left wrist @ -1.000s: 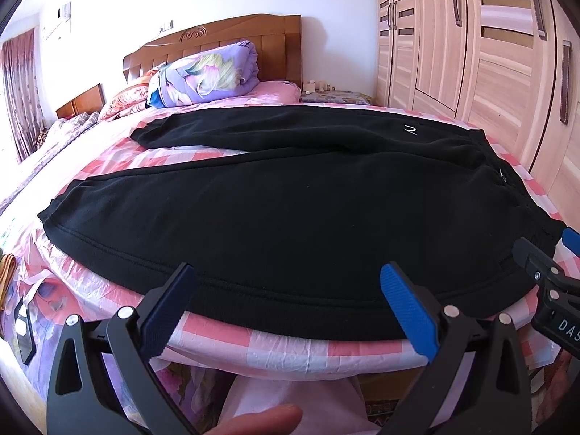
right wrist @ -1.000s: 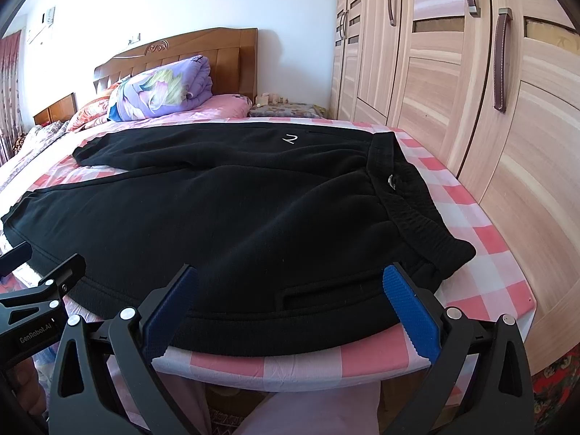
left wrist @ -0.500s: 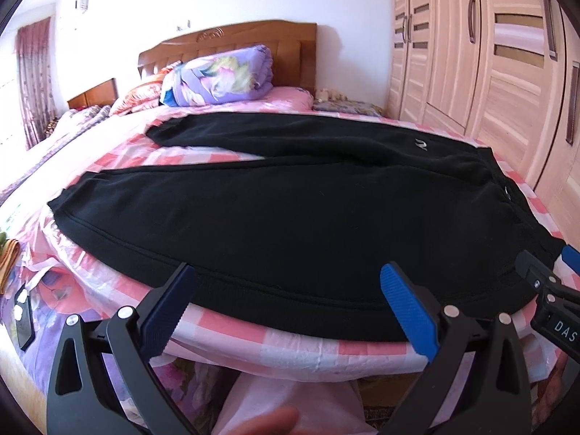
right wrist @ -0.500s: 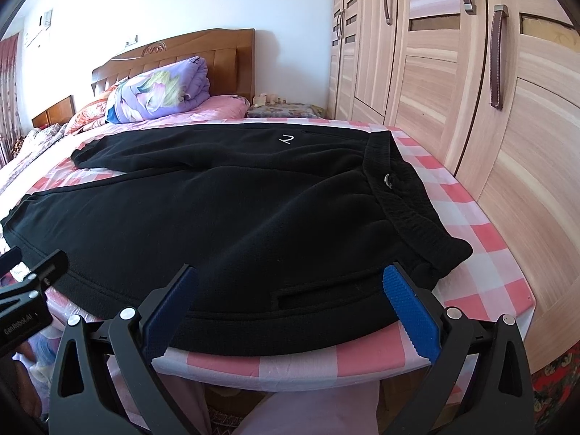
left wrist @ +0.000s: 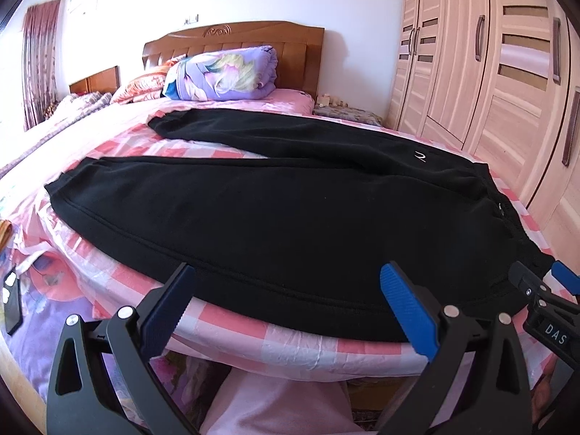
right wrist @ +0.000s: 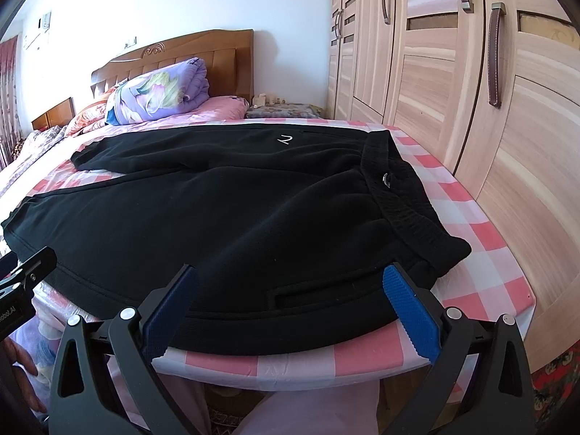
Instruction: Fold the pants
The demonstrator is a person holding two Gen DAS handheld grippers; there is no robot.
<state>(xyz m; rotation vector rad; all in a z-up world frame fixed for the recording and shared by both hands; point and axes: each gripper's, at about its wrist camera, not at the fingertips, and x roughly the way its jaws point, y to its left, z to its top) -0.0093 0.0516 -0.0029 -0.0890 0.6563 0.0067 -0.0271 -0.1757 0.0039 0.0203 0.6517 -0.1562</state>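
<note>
Both wide-open, empty blue-padded claws, left claw (left wrist: 290,308) and right claw (right wrist: 293,308), hover at the bed's (right wrist: 482,253) near edge, where the black fleece pants (right wrist: 235,217) lie flat, likely ready for pinching.

A: What can you not see well here?

B: The near edge of the black fleece pants (left wrist: 290,224) dips behind the blue pads of the left gripper (left wrist: 290,311). The right gripper (left wrist: 543,301) is cut off by the side of the left view, so only its tip shows.

A: Anything else?

B: The small things on the low bedside table with a flowery cloth (right wrist: 286,108) are too tiny to tell. The dark flat thing (left wrist: 12,304) by the left edge is cut off too. The white mark (right wrist: 284,139) on the pants is too small to read for sure.
</note>
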